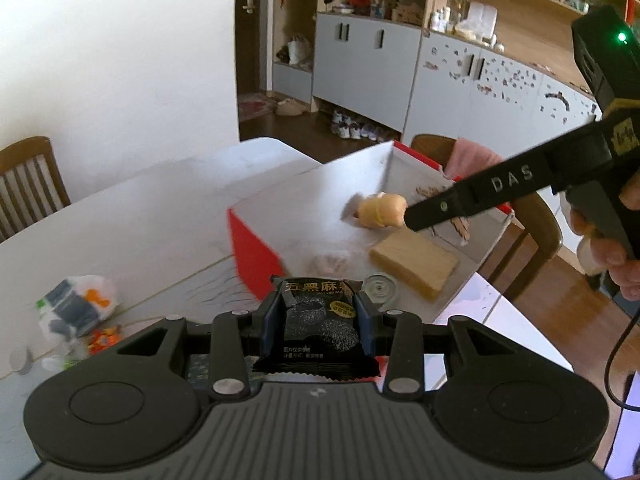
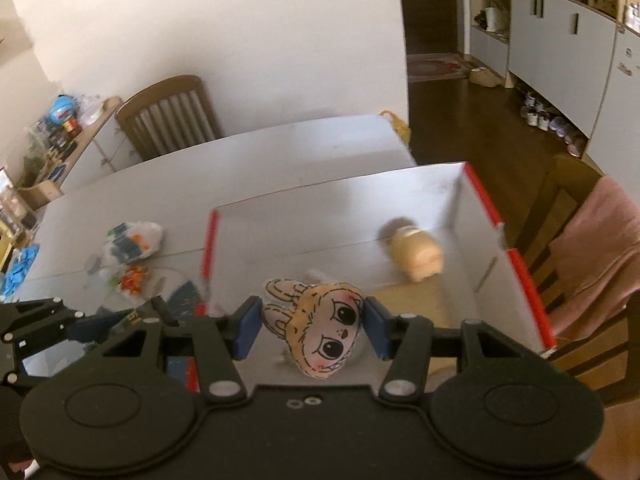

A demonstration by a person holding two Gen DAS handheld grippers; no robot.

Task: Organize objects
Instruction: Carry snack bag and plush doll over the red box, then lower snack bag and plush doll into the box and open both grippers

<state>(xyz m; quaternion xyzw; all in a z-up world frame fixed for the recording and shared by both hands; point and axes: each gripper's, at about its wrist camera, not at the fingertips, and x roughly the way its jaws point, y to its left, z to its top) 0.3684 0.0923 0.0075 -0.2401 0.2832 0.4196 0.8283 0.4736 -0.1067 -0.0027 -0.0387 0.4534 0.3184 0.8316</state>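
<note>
Left gripper (image 1: 320, 322): you have its blue pads closed on a black foil snack packet with white Chinese lettering (image 1: 320, 326), gripped across the packet's middle, near the red front wall of the box.
Right gripper (image 2: 312, 326): its blue pads sit at either side of a flat cartoon rabbit-eared face charm (image 2: 320, 330); whether they press it, you cannot tell from this view. It hangs over the box.
Box: one shallow white cardboard box with red outer walls (image 2: 520, 264), on the white table (image 1: 132, 216).
Packet handling: judge it light, crinkly and slippery. Hold it mid-body, not by the crimped ends.
Charm handling: judge it light, soft and thin. Pinch it across the cheeks.
Count, in grippers: one packet, one charm.
Count, in box: one tan squashy animal toy (image 2: 416, 258), one tan rectangular block (image 1: 414, 266), one round clear lid (image 1: 382, 290). Other small items there are blurred.
Count, outside box: one plastic bag of sundries (image 1: 76, 306).
</note>
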